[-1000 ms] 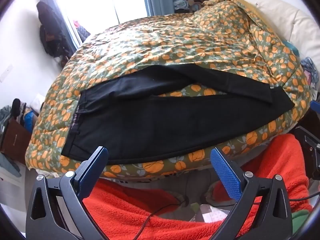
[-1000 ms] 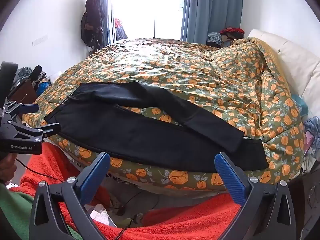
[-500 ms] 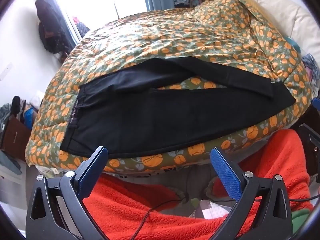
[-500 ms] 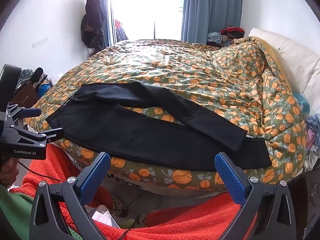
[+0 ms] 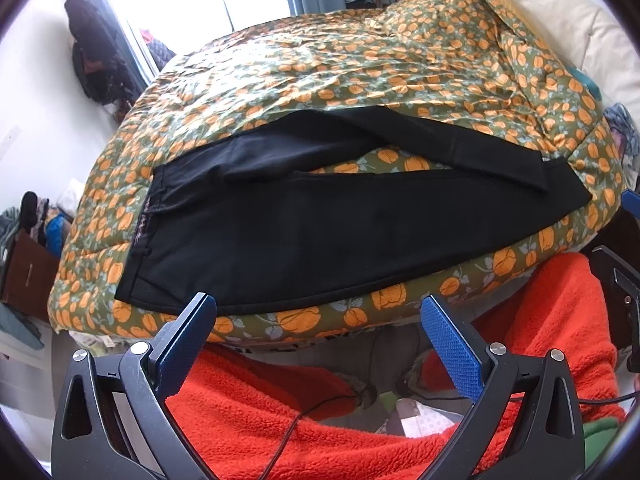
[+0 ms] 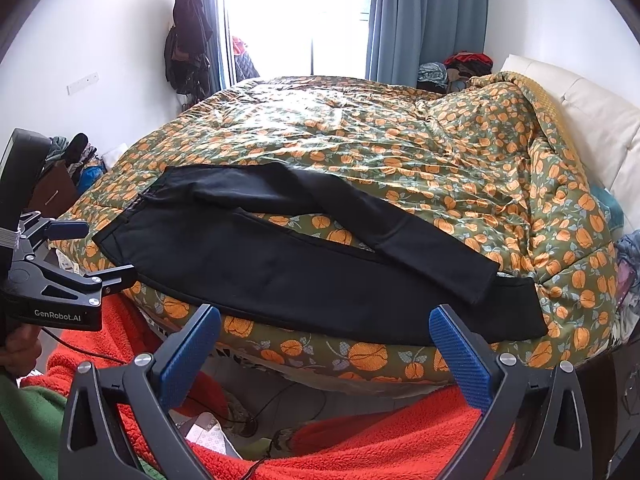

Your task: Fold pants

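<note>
A pair of black pants (image 5: 328, 232) lies spread along the near edge of a bed covered by a green quilt printed with orange pumpkins (image 5: 360, 72). The waistband sits toward the left end, and the two legs stretch to the right; the far leg angles across so its cuff rests on the near leg's cuff end. The left gripper (image 5: 316, 320) hovers just short of the bed edge, its blue-padded fingers (image 5: 448, 336) spread wide and holding nothing, lined up below the waist half of the pants. The right gripper (image 6: 324, 330) also hangs in front of the bed edge with its fingers spread wide and empty, facing the leg half. Below both grippers is bright red fleece fabric (image 6: 380, 444). Blue curtains (image 6: 424, 20) frame a bright window beyond the bed.
</note>
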Demonstrator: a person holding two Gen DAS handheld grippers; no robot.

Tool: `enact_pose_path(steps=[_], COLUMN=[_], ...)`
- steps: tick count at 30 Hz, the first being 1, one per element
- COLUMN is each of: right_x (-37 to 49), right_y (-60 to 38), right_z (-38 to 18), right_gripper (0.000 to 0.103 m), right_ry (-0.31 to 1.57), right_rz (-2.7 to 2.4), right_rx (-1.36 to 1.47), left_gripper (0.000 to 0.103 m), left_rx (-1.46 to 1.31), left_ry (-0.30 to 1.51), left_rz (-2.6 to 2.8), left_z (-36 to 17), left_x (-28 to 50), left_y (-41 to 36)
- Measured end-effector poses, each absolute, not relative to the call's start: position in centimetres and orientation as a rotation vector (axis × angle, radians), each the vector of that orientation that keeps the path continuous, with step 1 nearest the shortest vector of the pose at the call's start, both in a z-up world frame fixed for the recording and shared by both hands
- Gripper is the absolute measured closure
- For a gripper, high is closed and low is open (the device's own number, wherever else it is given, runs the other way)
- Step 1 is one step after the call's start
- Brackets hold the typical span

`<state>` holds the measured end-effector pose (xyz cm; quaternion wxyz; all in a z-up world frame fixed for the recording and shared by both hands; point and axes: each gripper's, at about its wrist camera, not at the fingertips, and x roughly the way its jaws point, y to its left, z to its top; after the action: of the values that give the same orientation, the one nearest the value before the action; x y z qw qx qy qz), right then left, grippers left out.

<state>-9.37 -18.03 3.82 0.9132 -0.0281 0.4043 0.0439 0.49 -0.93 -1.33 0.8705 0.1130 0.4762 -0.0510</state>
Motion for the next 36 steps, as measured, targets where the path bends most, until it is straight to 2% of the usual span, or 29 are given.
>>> enact_pose_path(steps=[36], right_x=[-8.2], right_y=[-17.9], right_z=[3.5], right_gripper=[0.0], right_ry=[0.823], right_rz=[0.101], right_rx=[-0.03], left_gripper=[0.001], left_rx=[0.242], left_ry=[1.035], left_rz=[-0.125], left_z=[-2.5], left_x=[1.0], left_y=[-1.8])
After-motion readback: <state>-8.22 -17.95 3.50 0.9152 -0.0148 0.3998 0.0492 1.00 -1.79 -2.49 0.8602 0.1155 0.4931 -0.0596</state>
